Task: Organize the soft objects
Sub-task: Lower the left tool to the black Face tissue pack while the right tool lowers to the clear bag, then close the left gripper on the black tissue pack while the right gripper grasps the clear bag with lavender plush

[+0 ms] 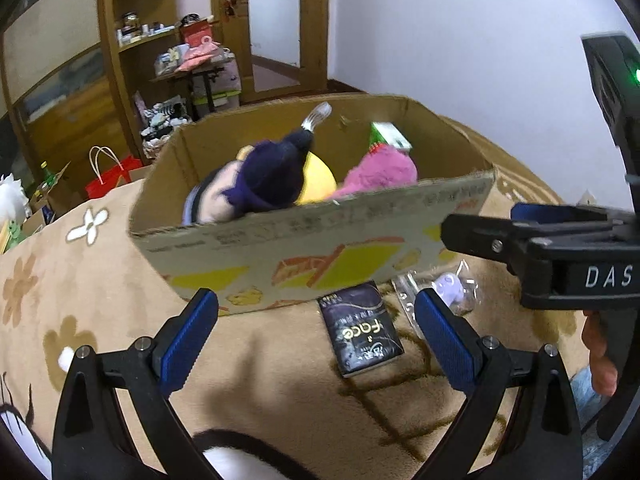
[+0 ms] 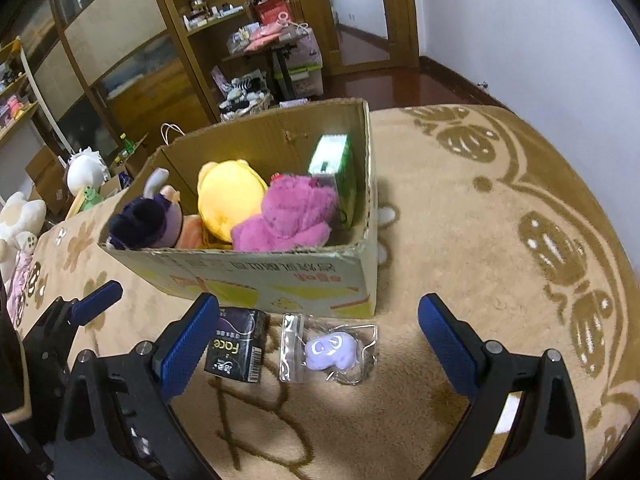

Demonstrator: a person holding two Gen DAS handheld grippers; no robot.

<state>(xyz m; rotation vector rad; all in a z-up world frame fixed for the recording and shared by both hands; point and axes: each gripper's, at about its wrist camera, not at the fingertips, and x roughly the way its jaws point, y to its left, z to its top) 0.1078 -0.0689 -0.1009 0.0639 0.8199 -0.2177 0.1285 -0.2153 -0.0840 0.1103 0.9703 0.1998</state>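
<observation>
Both grippers hovered low over the beige patterned blanket (image 2: 460, 208), and each stood wide open with nothing between its blue pads. The open brown cardboard box (image 2: 256, 276) sat just ahead, already holding 3 plush toys: a dark purple one (image 2: 138, 222) at its left, a yellow one (image 2: 228, 200) in the middle, a fuzzy pink one (image 2: 292, 216) at the right, with a green-and-white carton (image 2: 338, 168) upright in the far right corner. Outside, just in front of the box's near wall, lay 2 items side by side: a dark tissue pack printed "Face" (image 2: 236, 346) and a small lilac soft toy sealed in a clear plastic bag (image 2: 338, 350). Here was the relation that counted: in the right wrist view the bagged lilac toy lay almost centred ahead of the right gripper (image 2: 318, 320), slightly toward its left pad, while the tissue pack sat right against that left pad. From the left gripper (image 1: 316, 312) the tissue pack (image 1: 360, 330) lay ahead between its pads, long axis running away from the camera, and the bagged toy (image 1: 450, 288) sat behind its right pad, partly hidden. So the right hand looked nearer the bagged toy, the left nearer the pack. The bag's crinkled glare blurred the toy's shape, and the box floor stayed hidden under the plush.
</observation>
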